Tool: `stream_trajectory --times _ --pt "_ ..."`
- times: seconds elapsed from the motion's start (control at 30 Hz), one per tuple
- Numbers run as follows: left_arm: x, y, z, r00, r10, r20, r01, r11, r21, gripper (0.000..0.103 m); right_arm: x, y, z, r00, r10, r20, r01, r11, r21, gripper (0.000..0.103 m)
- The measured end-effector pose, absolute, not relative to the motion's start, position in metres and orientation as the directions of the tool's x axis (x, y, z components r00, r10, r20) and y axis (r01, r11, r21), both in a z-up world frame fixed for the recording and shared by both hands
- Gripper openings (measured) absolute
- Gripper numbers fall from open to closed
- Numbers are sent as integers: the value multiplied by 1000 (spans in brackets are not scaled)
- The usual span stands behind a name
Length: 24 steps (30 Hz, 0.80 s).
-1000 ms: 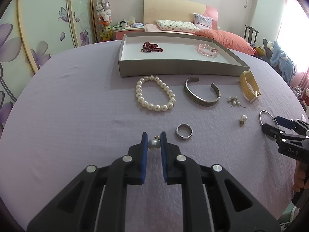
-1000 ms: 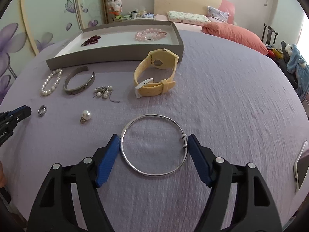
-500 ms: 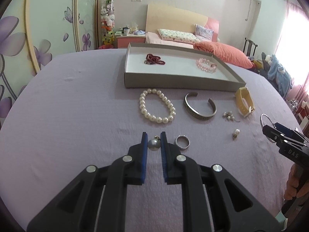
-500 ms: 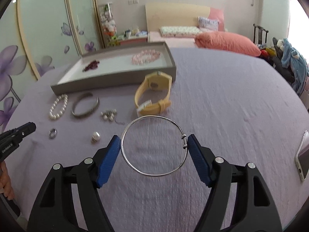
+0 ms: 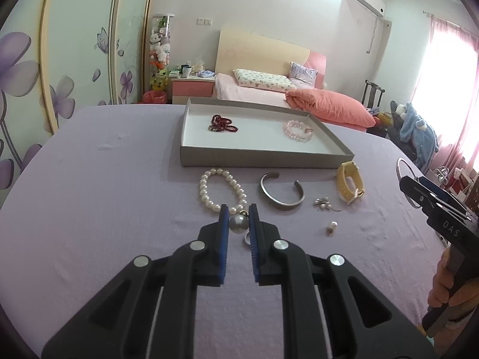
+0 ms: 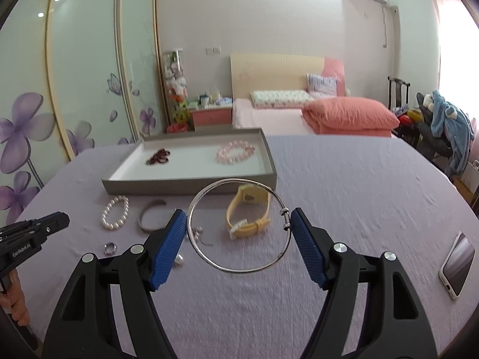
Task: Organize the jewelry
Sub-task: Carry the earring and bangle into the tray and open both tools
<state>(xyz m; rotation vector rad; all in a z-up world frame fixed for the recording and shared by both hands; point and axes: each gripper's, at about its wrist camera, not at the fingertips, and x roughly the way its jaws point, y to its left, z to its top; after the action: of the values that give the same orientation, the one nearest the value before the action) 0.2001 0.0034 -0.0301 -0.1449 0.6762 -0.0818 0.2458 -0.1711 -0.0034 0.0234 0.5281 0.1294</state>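
Note:
My left gripper [image 5: 238, 217] is shut on a grey pearl earring [image 5: 238, 223], held above the lilac cloth. My right gripper [image 6: 238, 224] is shut on a thin silver bangle [image 6: 239, 269], lifted off the cloth, its clasp against the right pad. A grey tray [image 5: 263, 158] lies farther back with a dark red bracelet [image 5: 223, 124] and a pink bead bracelet [image 5: 298, 130] inside. In front of the tray lie a white pearl bracelet [image 5: 209, 191], a silver cuff [image 5: 281, 199], a yellow watch [image 5: 348, 185], a small earring cluster [image 5: 323, 203], a second pearl earring [image 5: 331, 226] and a silver ring [image 6: 109, 247].
A phone [image 6: 458, 263] lies on the cloth at the right edge. A hand [image 5: 446, 293] holds the right gripper at the right of the left wrist view. Behind the table stand a bed [image 6: 299, 110], a nightstand and a chair with clothes.
Both grippers have risen and tilted up, so the room shows more. The bangle has left the cloth in the right gripper. The pearl earring stays clamped in the left gripper.

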Motion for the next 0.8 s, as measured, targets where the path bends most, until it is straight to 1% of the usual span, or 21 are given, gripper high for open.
stream_trajectory --times 0.07,0.23,0.53,0.73,0.8 --pt "197 3 -28 785 -126 -606 33 986 -163 14 243 -170 0 872 133 -472 -122 991 53 71" --pt "196 4 -23 794 -140 -592 41 983 -178 14 240 -167 3 883 141 -448 -131 990 54 71" --pt "193 9 -10 832 -120 -542 21 982 -185 14 237 -167 15 912 159 -379 -139 987 80 71" --pt "208 6 3 854 -115 -508 26 983 -179 14 249 -156 29 925 176 -337 -159 984 77 72" --pt "220 6 13 870 -106 -481 24 985 -173 14 257 -153 36 930 183 -319 -166 983 78 72"
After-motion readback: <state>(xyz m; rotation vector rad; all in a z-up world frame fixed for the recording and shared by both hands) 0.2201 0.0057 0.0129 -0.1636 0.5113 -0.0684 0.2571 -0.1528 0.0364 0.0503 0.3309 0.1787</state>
